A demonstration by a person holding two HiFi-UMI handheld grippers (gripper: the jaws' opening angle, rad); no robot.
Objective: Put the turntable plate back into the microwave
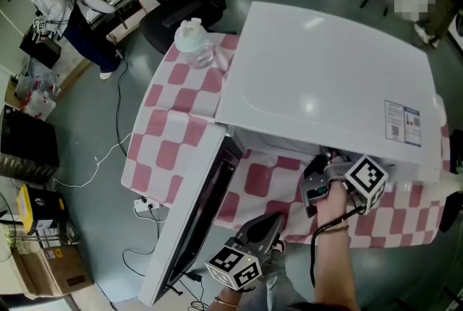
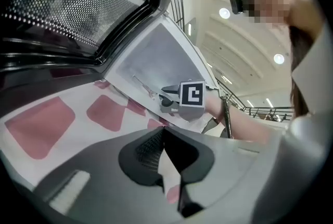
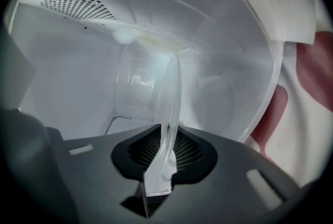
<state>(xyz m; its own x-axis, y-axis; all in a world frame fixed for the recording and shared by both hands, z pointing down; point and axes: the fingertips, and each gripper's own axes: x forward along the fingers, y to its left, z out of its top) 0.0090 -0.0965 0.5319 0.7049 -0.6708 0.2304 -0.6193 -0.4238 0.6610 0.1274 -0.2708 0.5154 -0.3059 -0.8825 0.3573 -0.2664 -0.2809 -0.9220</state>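
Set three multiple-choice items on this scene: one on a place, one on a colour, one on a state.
1. Where is the turntable plate?
A. On the floor
B. On a chair
C. Between the jaws of the right gripper, reaching into the cavity of the microwave

2. What colours are the checks of the tablecloth?
A. Blue and white
B. Pinkish red and white
C. Green and yellow

3. How does the microwave's door stand?
A. Open
B. Shut
C. Taken off

Answers:
1 C: the right gripper view shows the clear plate edge-on between the pads, with the white cavity behind it.
2 B: the head view shows pinkish red squares on white around the microwave.
3 A: in the head view the door swings out from the front, leaving the opening bare.
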